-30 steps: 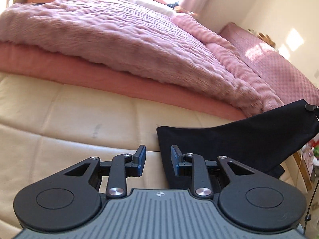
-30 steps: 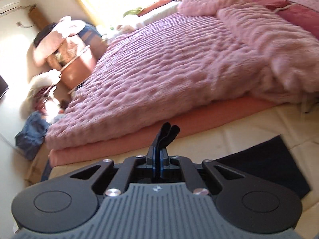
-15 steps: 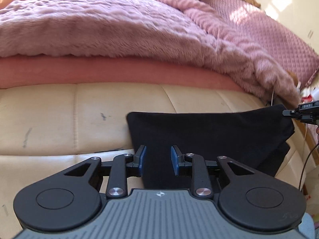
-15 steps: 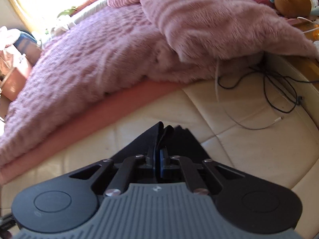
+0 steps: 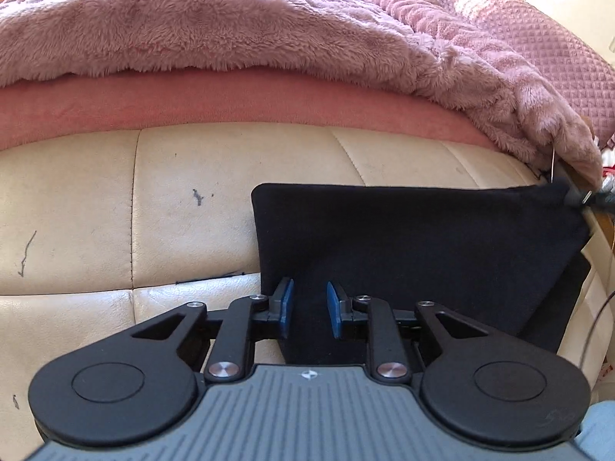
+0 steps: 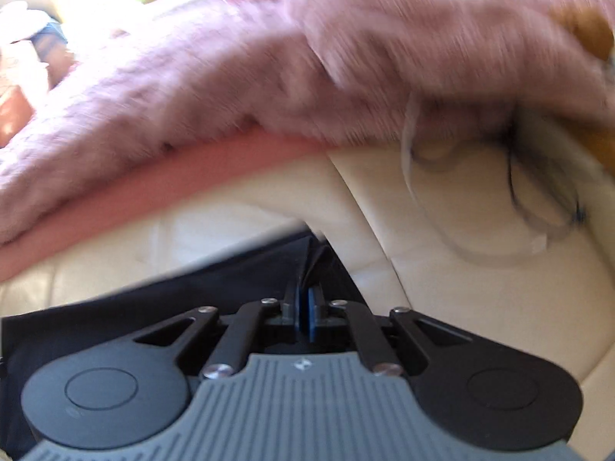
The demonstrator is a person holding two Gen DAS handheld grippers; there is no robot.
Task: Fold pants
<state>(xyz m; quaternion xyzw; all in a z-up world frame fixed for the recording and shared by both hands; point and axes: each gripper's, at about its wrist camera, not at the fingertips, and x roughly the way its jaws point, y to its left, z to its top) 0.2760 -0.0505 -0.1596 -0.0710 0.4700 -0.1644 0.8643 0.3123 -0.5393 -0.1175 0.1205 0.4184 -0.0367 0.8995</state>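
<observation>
black pants lie folded flat on cream cushion.

We find the left gripper at lower centre of the frame, its blue pads parted after closing further just now, black pants fabric between them but not pinched. The pants lie folded on a cream cushioned surface, centre right. A pink fluffy blanket fills the upper frame over a pink mattress edge.

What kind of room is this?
Most likely a bedroom: a fluffy pink blanket is heaped over a pink mattress layer, beside a cream padded surface where black pants lie.
</observation>
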